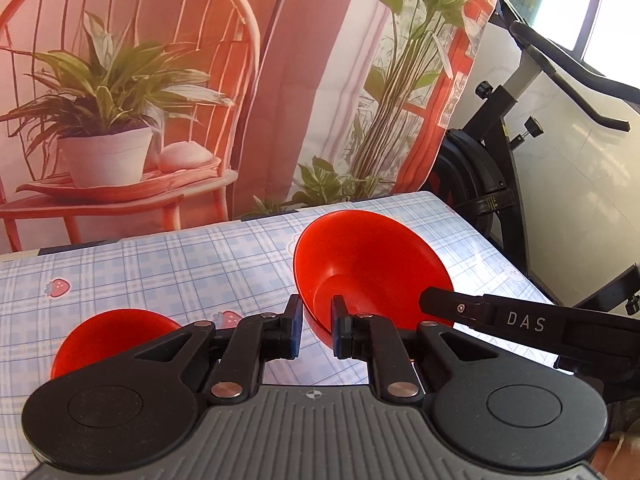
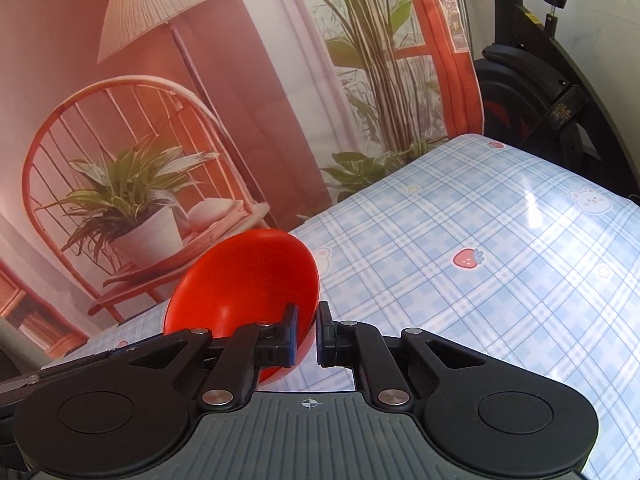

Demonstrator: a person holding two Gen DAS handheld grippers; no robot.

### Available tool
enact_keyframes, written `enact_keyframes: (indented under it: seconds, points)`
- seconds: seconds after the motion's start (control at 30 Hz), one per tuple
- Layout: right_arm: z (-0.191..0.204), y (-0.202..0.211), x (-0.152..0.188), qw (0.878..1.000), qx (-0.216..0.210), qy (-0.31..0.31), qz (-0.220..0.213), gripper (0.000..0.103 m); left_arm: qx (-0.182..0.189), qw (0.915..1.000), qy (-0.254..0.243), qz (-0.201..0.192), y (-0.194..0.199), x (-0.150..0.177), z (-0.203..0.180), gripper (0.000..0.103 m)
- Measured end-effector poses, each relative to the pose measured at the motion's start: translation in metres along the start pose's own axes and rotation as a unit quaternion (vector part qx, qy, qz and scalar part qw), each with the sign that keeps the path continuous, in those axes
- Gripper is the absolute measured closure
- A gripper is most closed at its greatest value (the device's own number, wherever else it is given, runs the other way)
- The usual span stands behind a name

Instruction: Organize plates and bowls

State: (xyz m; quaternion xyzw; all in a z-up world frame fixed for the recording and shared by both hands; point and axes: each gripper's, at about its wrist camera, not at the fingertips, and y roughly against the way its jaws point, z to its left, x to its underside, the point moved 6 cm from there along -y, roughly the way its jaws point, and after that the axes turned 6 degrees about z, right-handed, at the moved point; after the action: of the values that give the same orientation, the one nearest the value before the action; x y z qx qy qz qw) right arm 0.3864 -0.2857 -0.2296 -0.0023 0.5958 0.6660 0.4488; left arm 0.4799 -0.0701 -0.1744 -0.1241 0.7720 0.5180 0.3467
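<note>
Left gripper (image 1: 316,330): clamped on red bowl (image 1: 372,272) rim; bowl tilted toward 12 o'clock
Right gripper (image 2: 307,334): pinching same rim
Second bowl (image 1: 112,336): on table (image 1: 180,264), 9 o'clock; nearer left gripper

Two bowls are seen in bright red: the tilted bowl (image 1: 372,272) and a second bowl (image 1: 116,336) beside it. The tablecloth (image 2: 480,280) is patterned in pale blue and white plaid, dotted with pink strawberries and white bears. The backdrop (image 1: 200,80) is printed in orange-red, with green plants and a white pot. The exercise bike (image 1: 492,184) is finished in black.
</note>
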Motion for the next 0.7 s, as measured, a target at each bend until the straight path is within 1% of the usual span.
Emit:
enact_keyframes:
  seconds: [0.17, 0.27, 0.43, 0.53, 0.7]
  points:
    - [0.044, 0.011, 0.014, 0.999, -0.033, 0.024, 0.008, 0.095, -0.006, 0.9997, 0.01, -0.021, 0.044, 0.009, 0.029, 0.088]
    - [0.069, 0.01, 0.028, 0.998, -0.054, 0.035, 0.022, 0.094, -0.016, 0.9992, 0.031, -0.018, 0.063, 0.023, 0.054, 0.088]
    - [0.102, -0.001, 0.053, 0.995, -0.07, 0.054, 0.048, 0.094, -0.039, 0.9987, 0.032, -0.011, 0.077, 0.034, 0.078, 0.087]
    - [0.114, -0.009, 0.061, 0.994, -0.069, 0.062, 0.063, 0.094, -0.041, 0.9984, 0.035, -0.014, 0.081, 0.036, 0.088, 0.088]
    - [0.122, -0.021, 0.065, 0.993, -0.063, 0.076, 0.072, 0.094, -0.04, 0.9976, 0.052, -0.021, 0.079, 0.042, 0.099, 0.087]
